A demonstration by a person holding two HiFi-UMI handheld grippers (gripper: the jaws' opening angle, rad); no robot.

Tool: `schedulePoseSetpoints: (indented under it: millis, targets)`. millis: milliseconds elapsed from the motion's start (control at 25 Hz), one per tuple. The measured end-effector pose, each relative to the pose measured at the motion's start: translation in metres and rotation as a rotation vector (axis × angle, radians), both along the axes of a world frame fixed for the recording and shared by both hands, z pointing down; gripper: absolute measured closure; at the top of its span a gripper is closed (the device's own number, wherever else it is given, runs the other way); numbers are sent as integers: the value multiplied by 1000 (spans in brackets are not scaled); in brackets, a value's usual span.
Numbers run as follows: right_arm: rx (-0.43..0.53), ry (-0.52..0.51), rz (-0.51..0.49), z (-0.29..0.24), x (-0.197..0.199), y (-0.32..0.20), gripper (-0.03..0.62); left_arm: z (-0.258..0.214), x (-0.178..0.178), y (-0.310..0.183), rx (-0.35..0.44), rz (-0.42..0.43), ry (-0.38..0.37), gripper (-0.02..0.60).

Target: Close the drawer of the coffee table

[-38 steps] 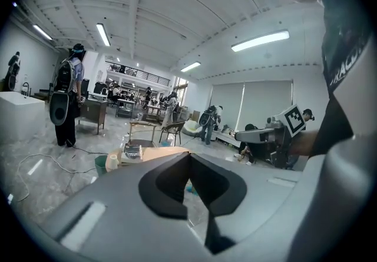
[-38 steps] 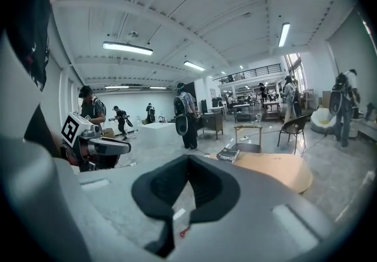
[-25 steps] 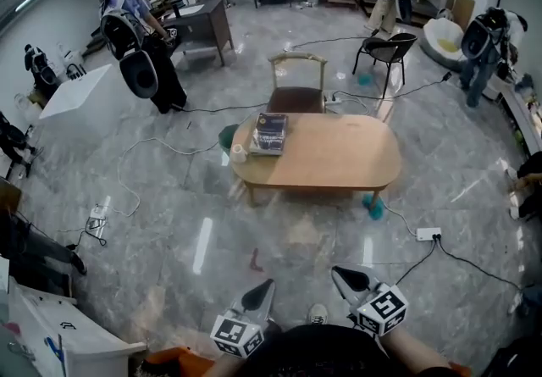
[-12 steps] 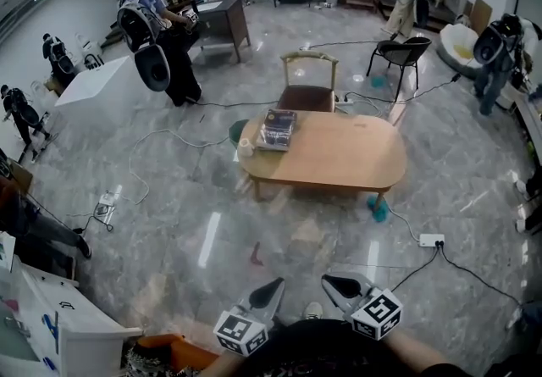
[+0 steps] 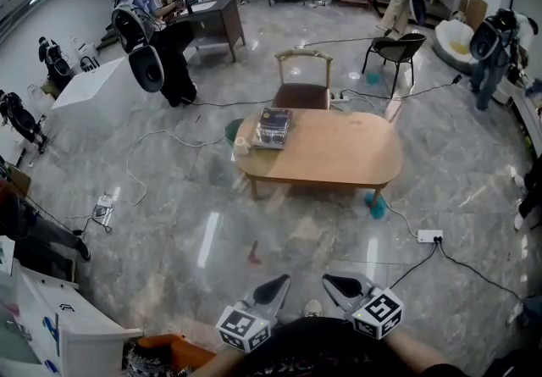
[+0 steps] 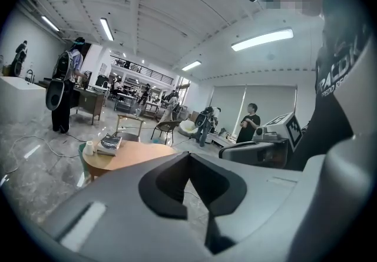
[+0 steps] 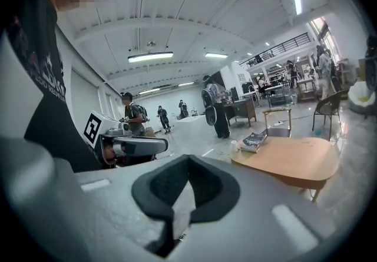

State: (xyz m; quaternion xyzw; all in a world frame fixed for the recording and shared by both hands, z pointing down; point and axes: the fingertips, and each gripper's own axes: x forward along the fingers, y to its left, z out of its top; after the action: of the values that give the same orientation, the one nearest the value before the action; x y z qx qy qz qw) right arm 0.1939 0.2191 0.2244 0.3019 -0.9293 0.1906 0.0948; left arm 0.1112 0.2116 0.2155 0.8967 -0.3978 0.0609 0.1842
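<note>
The oval wooden coffee table stands in the middle of the floor, well ahead of me. A book and a small white cup lie at its left end. From here I cannot make out its drawer. My left gripper and right gripper are held close to my body at the bottom of the head view, both shut and empty, far short of the table. The table also shows beyond the left gripper. It shows again as the table beyond the right gripper.
A wooden chair stands behind the table and a dark chair farther back right. Cables and a power strip lie on the floor to the right. A teal object sits by the table leg. A person stands at the back left.
Both grippers have shifted slightly at the bottom of the head view, the left one to the right, and both stay shut. The table and the things on it have not moved.
</note>
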Motion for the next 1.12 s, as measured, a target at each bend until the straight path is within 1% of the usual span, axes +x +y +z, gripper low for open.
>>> schedulePoseSetpoints:
  millis: [200,440,560,1120]
  targets:
    - [-21,-4,-4,2,-1,1,592,0,2,1,-5,1,8,578]
    - [-7,11,-26,4,-9,2,592,5,2,5,-9,7,6,578]
    - [-12,14,-28,5,-11,3,592,7,0,7,-15,-2,8,578]
    - [-11,23,-53,9,-15,7,592,11,3,12,-32,12,17,578]
